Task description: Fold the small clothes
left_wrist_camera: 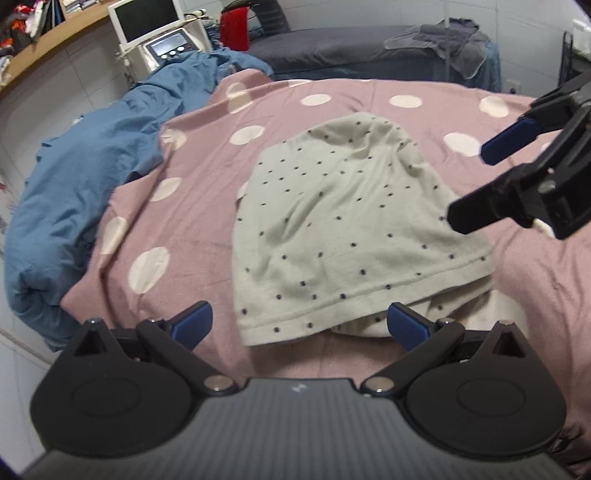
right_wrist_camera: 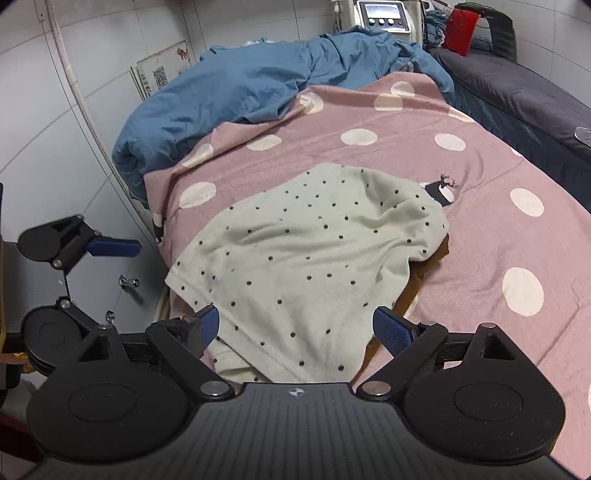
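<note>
A small pale garment with dark dots lies folded and rumpled on the pink polka-dot bed cover; it also shows in the right wrist view. A brown layer peeks out under its right edge. My left gripper is open and empty, just above the garment's near hem. My right gripper is open and empty over the garment's near edge; it also shows in the left wrist view, at the garment's right side. The left gripper shows in the right wrist view beyond the bed's left edge.
A crumpled blue duvet is heaped along the left and far side of the bed. A dark grey bed with grey towels stands behind. A white machine with a screen and a red object stand at the back.
</note>
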`<act>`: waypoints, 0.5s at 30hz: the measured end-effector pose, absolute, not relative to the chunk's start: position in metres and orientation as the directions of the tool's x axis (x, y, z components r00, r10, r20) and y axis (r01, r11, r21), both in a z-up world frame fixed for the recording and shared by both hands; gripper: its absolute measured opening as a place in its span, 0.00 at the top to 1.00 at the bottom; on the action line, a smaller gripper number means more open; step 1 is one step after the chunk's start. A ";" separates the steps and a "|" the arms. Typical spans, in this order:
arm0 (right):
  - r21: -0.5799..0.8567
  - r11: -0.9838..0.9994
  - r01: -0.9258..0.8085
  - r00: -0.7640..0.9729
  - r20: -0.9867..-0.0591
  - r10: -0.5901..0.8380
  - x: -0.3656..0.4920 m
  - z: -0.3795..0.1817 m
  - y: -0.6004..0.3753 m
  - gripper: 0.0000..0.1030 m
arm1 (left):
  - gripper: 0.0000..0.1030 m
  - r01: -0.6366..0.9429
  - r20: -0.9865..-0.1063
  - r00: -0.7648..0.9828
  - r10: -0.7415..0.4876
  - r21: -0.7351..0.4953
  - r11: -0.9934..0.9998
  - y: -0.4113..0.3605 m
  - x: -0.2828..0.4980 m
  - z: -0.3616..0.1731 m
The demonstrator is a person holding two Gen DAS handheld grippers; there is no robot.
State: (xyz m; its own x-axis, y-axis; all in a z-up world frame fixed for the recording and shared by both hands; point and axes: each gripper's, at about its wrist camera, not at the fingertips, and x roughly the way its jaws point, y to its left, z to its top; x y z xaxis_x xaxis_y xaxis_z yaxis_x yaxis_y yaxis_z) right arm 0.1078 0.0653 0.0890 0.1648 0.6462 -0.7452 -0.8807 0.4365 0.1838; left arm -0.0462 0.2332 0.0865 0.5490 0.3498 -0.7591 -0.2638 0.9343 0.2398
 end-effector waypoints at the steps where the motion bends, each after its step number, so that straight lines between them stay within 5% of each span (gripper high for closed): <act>1: 0.176 0.435 -0.883 0.166 -0.749 0.642 0.106 0.089 0.066 0.00 | 0.00 -0.255 -0.763 0.547 0.345 0.241 0.937 0.232 -0.045 0.086; 5: 0.137 0.421 -0.897 0.164 -0.780 0.604 0.100 0.086 0.071 0.00 | 0.00 -0.225 -0.788 0.560 0.256 0.152 0.962 0.235 -0.045 0.086; 11: 0.044 0.403 -0.914 0.195 -0.824 0.532 0.095 0.083 0.080 0.00 | 0.00 -0.235 -0.778 0.532 0.335 0.245 0.941 0.232 -0.043 0.084; 15: 0.027 0.389 -0.921 0.189 -0.841 0.507 0.093 0.082 0.085 0.00 | 0.00 -0.196 -0.807 0.538 0.246 0.164 0.967 0.239 -0.039 0.085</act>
State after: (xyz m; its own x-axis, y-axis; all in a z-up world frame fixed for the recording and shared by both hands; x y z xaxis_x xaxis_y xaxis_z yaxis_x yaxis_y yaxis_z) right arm 0.0932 0.0847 0.0820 0.1895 0.5072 -0.8407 -0.9210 0.3886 0.0269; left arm -0.0394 0.2390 0.0851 0.5377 0.2458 -0.8065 -0.1959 0.9668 0.1641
